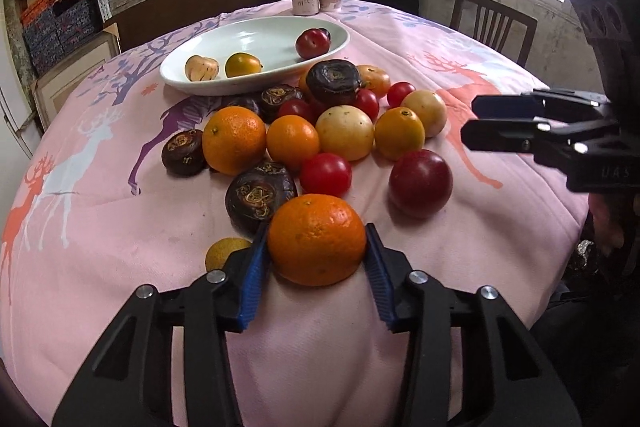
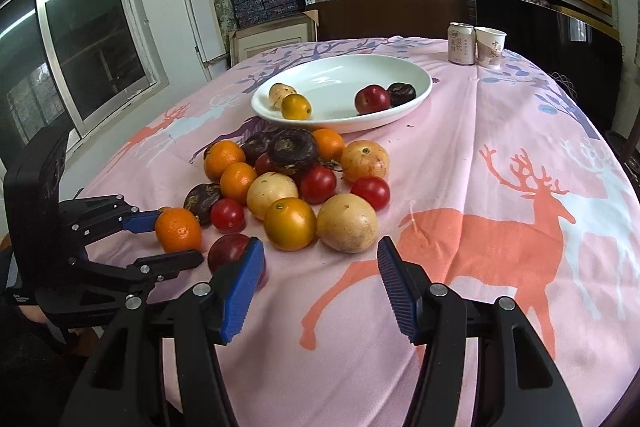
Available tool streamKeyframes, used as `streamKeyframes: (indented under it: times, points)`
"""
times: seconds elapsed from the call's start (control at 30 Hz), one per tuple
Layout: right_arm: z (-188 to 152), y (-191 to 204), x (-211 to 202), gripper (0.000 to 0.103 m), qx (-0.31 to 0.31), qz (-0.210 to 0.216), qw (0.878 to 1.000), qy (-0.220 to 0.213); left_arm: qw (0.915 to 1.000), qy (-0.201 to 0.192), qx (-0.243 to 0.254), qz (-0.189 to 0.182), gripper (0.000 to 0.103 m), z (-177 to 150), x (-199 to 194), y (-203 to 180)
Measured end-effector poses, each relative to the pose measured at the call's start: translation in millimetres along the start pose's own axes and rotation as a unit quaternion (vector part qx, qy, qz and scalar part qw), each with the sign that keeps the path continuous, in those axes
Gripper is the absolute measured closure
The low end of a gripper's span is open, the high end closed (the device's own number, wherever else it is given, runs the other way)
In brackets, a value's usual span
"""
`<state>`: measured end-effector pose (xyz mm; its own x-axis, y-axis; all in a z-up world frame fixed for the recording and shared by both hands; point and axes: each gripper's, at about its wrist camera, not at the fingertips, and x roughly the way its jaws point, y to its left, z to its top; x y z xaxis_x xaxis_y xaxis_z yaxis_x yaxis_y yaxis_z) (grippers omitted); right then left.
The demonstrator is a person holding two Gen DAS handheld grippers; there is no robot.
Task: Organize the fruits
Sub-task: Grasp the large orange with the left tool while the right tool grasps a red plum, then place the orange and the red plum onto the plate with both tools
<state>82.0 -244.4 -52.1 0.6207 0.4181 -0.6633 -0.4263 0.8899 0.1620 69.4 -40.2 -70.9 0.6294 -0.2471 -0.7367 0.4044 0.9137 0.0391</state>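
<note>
The left gripper [image 1: 316,243] is reaching down at a slant over the near table edge, its blue pads [image 1: 253,279] pressing on both sides of an orange [image 1: 317,239]. The right gripper [image 2: 320,259] is hovering at a similar slant further right, its jaws standing apart with nothing between them, its pads [image 2: 244,287] touching nothing.

Your right gripper [image 2: 320,279] hangs with its jaws apart over bare pink cloth; nothing sits between the blue pads [image 2: 244,287]. Just ahead lie a pale yellow fruit [image 2: 347,223] and a yellow-orange fruit [image 2: 290,224]. At left, your left gripper [image 2: 176,243] brackets an orange [image 2: 178,230]. A white bowl [image 2: 420,77] farther back on the bench [image 2: 500,147] holds four fruits.
</note>
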Motion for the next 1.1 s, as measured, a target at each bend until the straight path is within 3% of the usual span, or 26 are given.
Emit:
streamKeyframes:
  times: [0.27,0.43,0.5,0.57,0.67,0.87,1.1]
  points:
    - [-4.8,33.0,3.7,0.043,-0.047,0.031,0.998,0.014,0.9992,-0.030,-0.024,-0.013,0.059,1.0,-16.3,7.4]
    - [8.5,46.1,24.0,0.044,-0.054,0.027,0.997,0.048,0.9983,-0.040,-0.041,-0.005,0.059,11.7,-30.8,22.4]
    - [10.2,51.7,32.7,0.049,-0.058,0.028,0.996,0.059,0.9982,-0.036,-0.048,-0.005,0.059,12.7,-33.0,27.3]
    - [9.6,56.1,40.6,0.065,-0.063,0.023,0.995,0.072,0.9981,-0.033,-0.053,-0.002,0.059,12.6,-33.5,30.9]
    - [10.9,55.2,39.0,0.065,-0.056,0.021,0.996,0.072,0.9978,-0.034,-0.057,-0.003,0.059,13.0,-35.9,34.6]
    - [16.7,36.9,16.4,0.065,-0.026,0.036,0.998,0.046,0.9969,-0.046,-0.063,-0.014,0.059,17.6,-39.3,38.0]
    - [45.8,-2.1,-9.7,0.065,0.009,-0.005,1.000,-0.019,0.9960,-0.065,-0.058,-0.019,0.059,42.0,-40.6,40.4]
